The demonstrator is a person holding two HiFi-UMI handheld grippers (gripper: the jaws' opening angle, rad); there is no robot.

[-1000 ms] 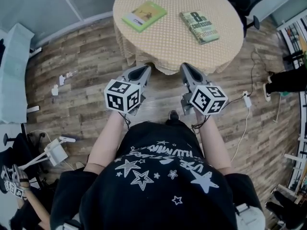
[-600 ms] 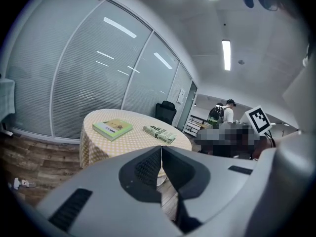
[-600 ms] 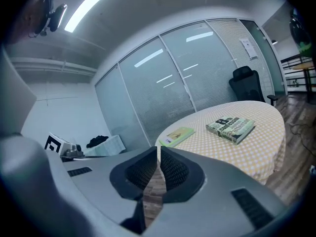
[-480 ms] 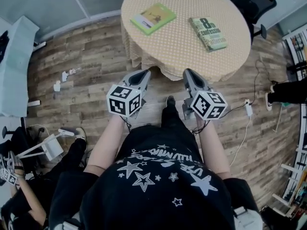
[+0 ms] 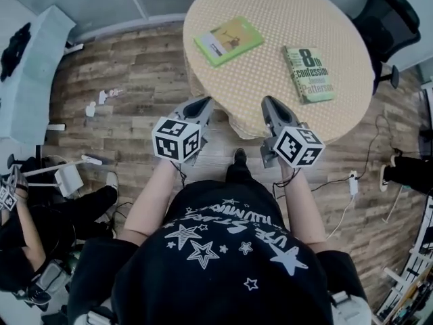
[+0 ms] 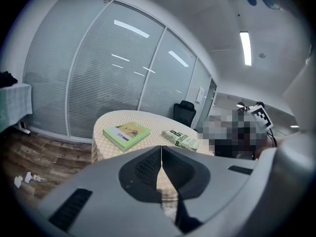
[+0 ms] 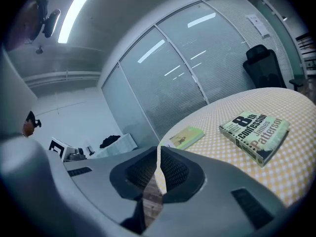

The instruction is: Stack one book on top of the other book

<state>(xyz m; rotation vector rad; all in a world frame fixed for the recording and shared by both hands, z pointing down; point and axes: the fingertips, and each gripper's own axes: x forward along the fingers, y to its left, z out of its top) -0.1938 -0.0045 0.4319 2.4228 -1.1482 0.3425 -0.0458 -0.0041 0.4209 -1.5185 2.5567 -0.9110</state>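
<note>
Two books lie apart on a round table [image 5: 270, 46] with a yellow checked cloth. A thin green book [image 5: 229, 40] [image 6: 126, 135] [image 7: 186, 137] lies on the left side. A thicker paperback with a large "8" on its cover [image 5: 308, 74] [image 6: 180, 139] [image 7: 256, 134] lies on the right side. My left gripper [image 5: 201, 105] [image 6: 161, 148] is shut and empty at the table's near edge, short of the green book. My right gripper [image 5: 270, 104] [image 7: 158, 149] is shut and empty too, at the near edge, left of the paperback.
A black office chair [image 5: 392, 26] stands beyond the table at right. Cables and a white power adapter [image 5: 353, 183] lie on the wood floor at right. A seated person [image 5: 40, 235] is at the lower left, and a pale covered table [image 5: 27, 73] stands at left.
I have stepped toward the table. Both shut grippers have gone forward together from over the bare floor to the table's near edge, and the books now lie closer.
</note>
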